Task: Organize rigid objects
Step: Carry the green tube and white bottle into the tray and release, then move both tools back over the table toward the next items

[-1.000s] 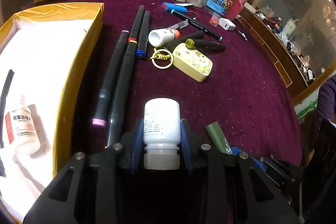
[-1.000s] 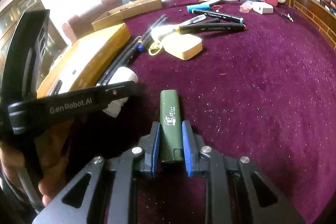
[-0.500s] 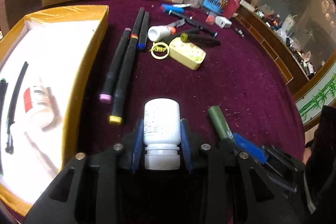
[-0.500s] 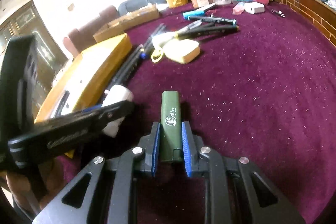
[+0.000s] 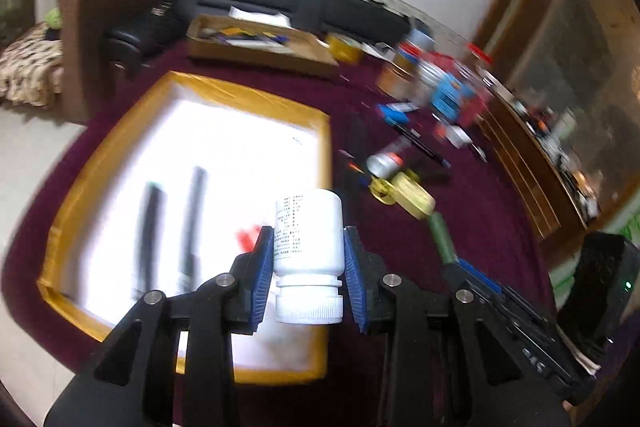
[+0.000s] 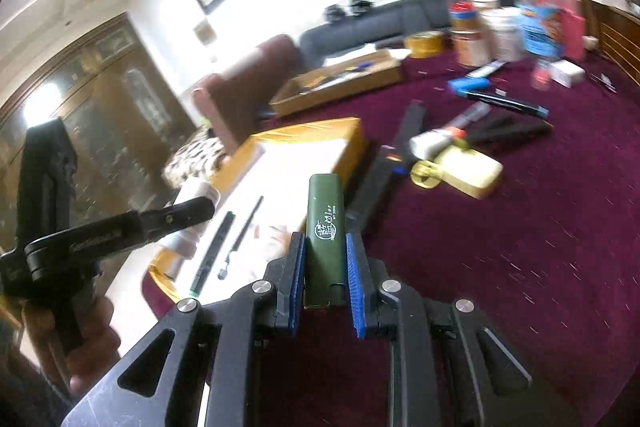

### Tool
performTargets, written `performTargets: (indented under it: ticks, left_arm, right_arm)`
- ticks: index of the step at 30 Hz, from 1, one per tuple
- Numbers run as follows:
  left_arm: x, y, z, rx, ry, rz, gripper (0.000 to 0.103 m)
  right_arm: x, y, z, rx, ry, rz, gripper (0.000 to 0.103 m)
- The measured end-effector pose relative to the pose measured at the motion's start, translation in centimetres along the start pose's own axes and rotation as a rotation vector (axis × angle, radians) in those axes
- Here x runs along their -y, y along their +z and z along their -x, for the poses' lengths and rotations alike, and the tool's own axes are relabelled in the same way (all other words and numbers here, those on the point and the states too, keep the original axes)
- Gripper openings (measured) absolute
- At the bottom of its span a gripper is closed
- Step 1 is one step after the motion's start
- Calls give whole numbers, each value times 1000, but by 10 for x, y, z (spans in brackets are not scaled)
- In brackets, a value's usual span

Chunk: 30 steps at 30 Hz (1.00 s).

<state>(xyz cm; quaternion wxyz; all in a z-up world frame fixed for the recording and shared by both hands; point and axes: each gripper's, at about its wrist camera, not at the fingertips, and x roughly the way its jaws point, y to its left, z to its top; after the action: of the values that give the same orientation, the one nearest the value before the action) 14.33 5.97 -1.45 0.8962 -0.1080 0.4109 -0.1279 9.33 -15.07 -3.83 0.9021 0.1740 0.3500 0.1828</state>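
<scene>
One white pill bottle point(image 5: 308, 239), cap toward the camera, clamped between the blue pads of the left gripper point(image 5: 308, 263); jaws part-closed on its body. It hangs in the air over the near right corner of the yellow-rimmed tray point(image 5: 120, 139). One green lighter-shaped case point(image 6: 325, 227) pinched in the right gripper point(image 6: 326, 279), jaws narrow, also off the cloth, just right of the tray edge.

Counts: inside the tray, two dark pens point(image 5: 168, 227) lying side by side and one white red-labelled bottle, mostly hidden behind the held bottle. On the maroon tablecloth point(image 6: 520, 247): one yellow tape-measure case point(image 6: 468, 171) with a ring, one small white tube point(image 6: 432, 141) touching it, a few dark markers point(image 6: 384, 179) beside the tray, count blurred.

Versus a second ago: both grippers were low over the cloth; both views now look from higher, and the left has swung from the markers to over the tray. Grips unchanged on both.

Around: one long cardboard box point(image 5: 256, 47) behind the tray, one tape roll point(image 5: 344, 47), a cluster of jars point(image 6: 504, 27) at the far edge, dark sofa point(image 5: 288, 3), brown chair point(image 5: 104, 27). The right gripper sits close at the left's lower right in the left wrist view. Heavy motion blur throughout.
</scene>
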Motion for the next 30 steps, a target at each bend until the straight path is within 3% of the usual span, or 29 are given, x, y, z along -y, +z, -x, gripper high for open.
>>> performTargets:
  ticks: [3,7,17,21,27,30]
  left_arm:
    - [-29,12,-3,10,54,31,31]
    - [-63,27,-23,-21,109,57,31]
    - [-100,52,-101,-187,90,80,31]
    - [-110,49,-124,-255,89,104,31]
    - [-109,50,-125,-245,101,89,31]
    - [-115,49,-123,-250,56,118,37]
  right_arm:
    - [-19,9,-27,-32,58,19,18]
    - [-41,17,-69,-89,59,67,19]
    - [-42,55,-188,-265,-75,103,19]
    - [-42,55,-203,-303,-104,122,19]
    - [-60,46,-205,-312,-178,228,20]
    - [-55,47,-196,-304,-124,199,24]
